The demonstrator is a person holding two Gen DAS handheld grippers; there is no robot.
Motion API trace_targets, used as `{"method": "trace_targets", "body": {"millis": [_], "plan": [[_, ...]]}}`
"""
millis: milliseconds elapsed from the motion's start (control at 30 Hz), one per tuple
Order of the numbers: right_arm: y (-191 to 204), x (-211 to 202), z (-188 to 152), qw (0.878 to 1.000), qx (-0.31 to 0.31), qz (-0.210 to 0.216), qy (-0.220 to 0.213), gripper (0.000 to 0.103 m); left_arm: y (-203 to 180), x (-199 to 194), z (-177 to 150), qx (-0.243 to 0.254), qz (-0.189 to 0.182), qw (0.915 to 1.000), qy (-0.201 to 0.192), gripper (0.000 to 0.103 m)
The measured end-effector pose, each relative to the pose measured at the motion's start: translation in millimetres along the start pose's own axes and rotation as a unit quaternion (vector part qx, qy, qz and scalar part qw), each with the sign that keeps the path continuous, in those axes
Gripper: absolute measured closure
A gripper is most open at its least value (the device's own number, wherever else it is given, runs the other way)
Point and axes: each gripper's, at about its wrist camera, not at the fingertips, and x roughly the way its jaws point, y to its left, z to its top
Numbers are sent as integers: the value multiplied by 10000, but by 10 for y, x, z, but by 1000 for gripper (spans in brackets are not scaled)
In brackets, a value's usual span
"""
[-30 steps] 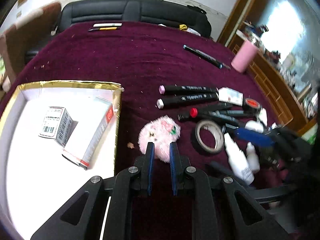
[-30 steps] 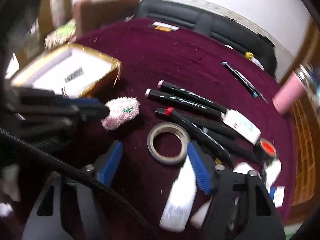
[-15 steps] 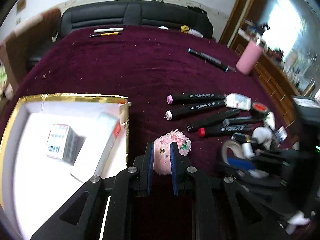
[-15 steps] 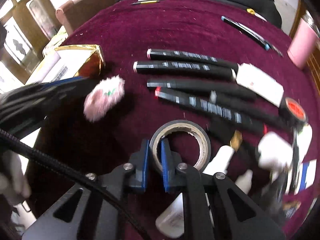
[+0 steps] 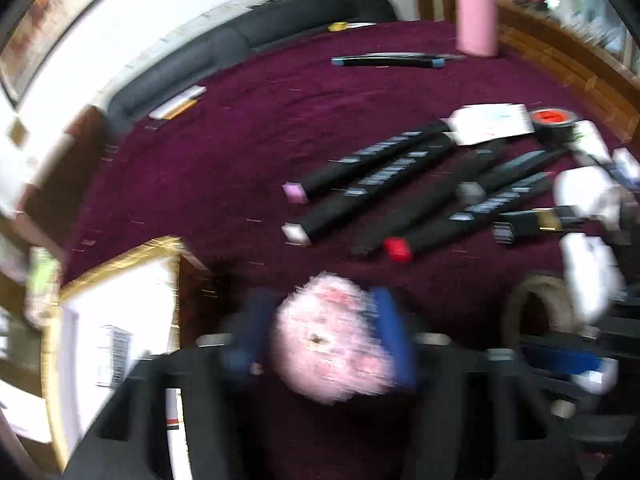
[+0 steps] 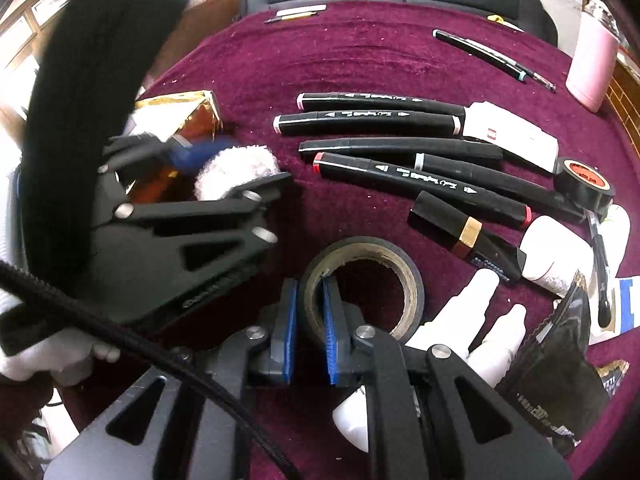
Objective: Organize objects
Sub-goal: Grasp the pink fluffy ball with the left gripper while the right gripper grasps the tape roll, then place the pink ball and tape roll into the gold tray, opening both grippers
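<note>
My left gripper [image 5: 324, 312] is shut on a pink fluffy pom-pom [image 5: 332, 340] and holds it near the gold-rimmed white box [image 5: 120, 288]; the view is blurred. In the right wrist view the left gripper [image 6: 224, 168] holds the pom-pom [image 6: 236, 170] beside the box's gold corner [image 6: 192, 108]. My right gripper [image 6: 310, 292] is shut on the wall of a dark tape roll [image 6: 364, 280], one finger inside the ring, one outside. The roll [image 5: 536, 312] shows at the lower right of the left wrist view.
Several black markers [image 6: 380, 114] lie in a row on the maroon cloth [image 6: 360, 52]. A small white box [image 6: 512, 132], a red-core tape roll [image 6: 584, 180], white bottles [image 6: 464, 304], a lipstick [image 6: 464, 236] and a black packet [image 6: 560, 380] crowd the right. A pink cup [image 6: 592, 64] stands far right.
My left gripper opened, closed around the pom-pom and is swinging fast. My right gripper stays clamped on the tape roll's wall, having closed on it a second ago.
</note>
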Motion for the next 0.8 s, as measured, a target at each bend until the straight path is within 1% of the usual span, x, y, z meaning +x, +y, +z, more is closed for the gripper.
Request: {"method": "trace_targets", "body": {"millis": [33, 133, 233, 300, 367, 467, 567, 633, 700, 800], "plan": [[11, -17, -24, 10000, 15, -24, -26, 93, 29, -37, -18, -99, -68, 9999, 27, 77], [4, -52, -30, 9999, 112, 34, -100, 94, 141, -246, -77, -431, -487, 9976, -226, 77], [-16, -122, -35, 9991, 258, 278, -202, 94, 325, -528, -177, -885, -1056, 9891, -525, 77], [-20, -229, -33, 9980, 362, 417, -324, 94, 502, -762, -291, -1152, -1307, 9819, -743, 77], [-27, -338, -16, 9965, 447, 542, -459, 94, 657, -946, -392, -1395, -1522, 9746, -867, 77], [28, -537, 4, 9937, 519, 763, -633, 94, 961, -1166, -524, -1704, -1627, 9660, -1064, 77], [130, -615, 100, 9916, 529, 950, -708, 94, 1344, -1281, -619, -2054, -1568, 9592, -1147, 77], [202, -633, 163, 9907, 523, 1011, -741, 94, 1598, -1339, -698, -2241, -1354, 9577, -1196, 77], [289, -638, 250, 9883, 538, 1215, -743, 94, 1764, -1353, -753, -2358, -1260, 9561, -1201, 77], [485, -580, 420, 9847, 508, 1528, -671, 94, 2055, -1241, -816, -2447, -1048, 9578, -1081, 77]]}}
